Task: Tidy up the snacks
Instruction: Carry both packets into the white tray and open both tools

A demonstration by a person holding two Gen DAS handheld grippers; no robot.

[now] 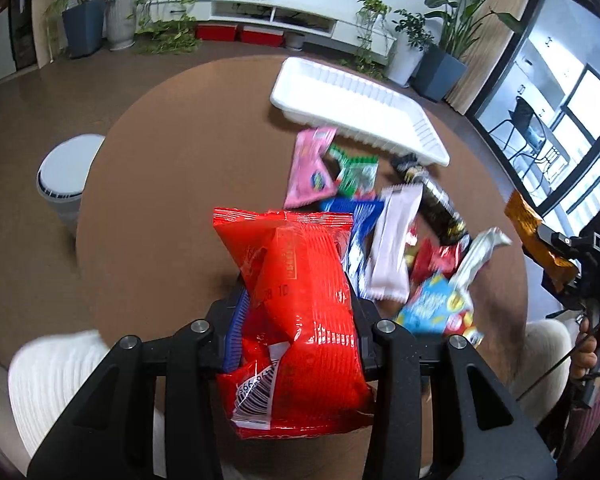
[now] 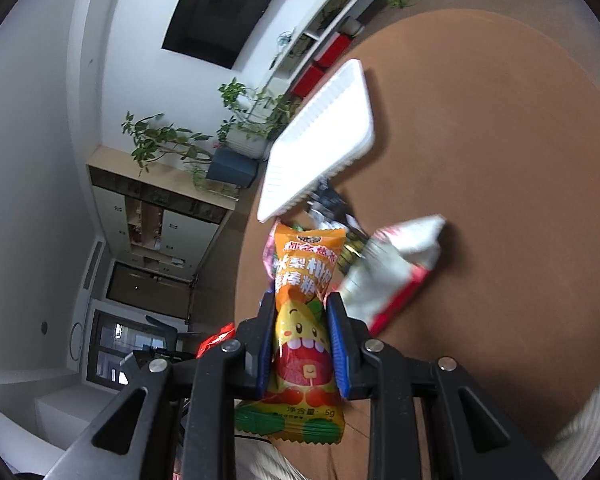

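With the left gripper point(image 1: 300, 300) we are holding a red snack bag point(image 1: 300, 308), its fingers pressing both sides. The right gripper point(image 2: 302, 340) is clamping an orange candy packet point(image 2: 306, 320). Other snacks point(image 1: 384, 220) are lying on the round worktop point(image 1: 172, 184), the white tray point(image 1: 356, 108) at one o'clock beyond them.

The right gripper point(image 2: 300, 344) is seen from behind, its blue-padded fingers point(image 2: 337, 350) closed on an orange lollipop packet point(image 2: 304, 320) printed with a cartoon face; the packet is held upright between them, above a round brown table point(image 2: 500, 160); a white ribbed tray point(image 2: 320, 140) is seen empty near the table's edge; a blurred white and red packet point(image 2: 392, 268) lies just beside the gripper, with dark wrappers point(image 2: 336, 208) between it and the tray.
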